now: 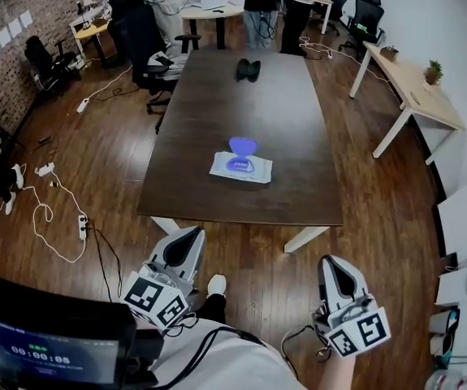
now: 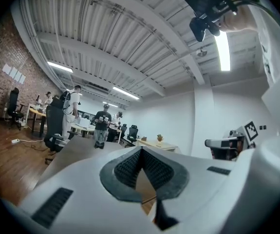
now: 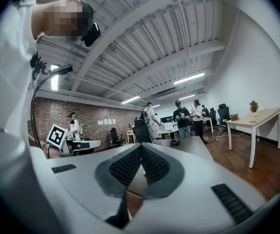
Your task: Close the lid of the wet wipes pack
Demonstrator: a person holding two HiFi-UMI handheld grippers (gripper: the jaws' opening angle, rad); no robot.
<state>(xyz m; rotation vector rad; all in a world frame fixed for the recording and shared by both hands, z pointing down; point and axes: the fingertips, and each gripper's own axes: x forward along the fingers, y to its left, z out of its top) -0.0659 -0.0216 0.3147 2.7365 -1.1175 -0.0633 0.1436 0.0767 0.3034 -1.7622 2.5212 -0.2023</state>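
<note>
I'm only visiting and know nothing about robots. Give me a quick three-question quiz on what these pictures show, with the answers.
1. True or false: the lid of the wipes pack is already closed.
2. Where does the pack lie? A) on the floor; B) on the table; C) on a chair.
3. Fill in: the jaws of the right hand-held gripper are ____, with nothing between them.
Key: 1 false, the lid stands open; 2 B; 3 shut.
</note>
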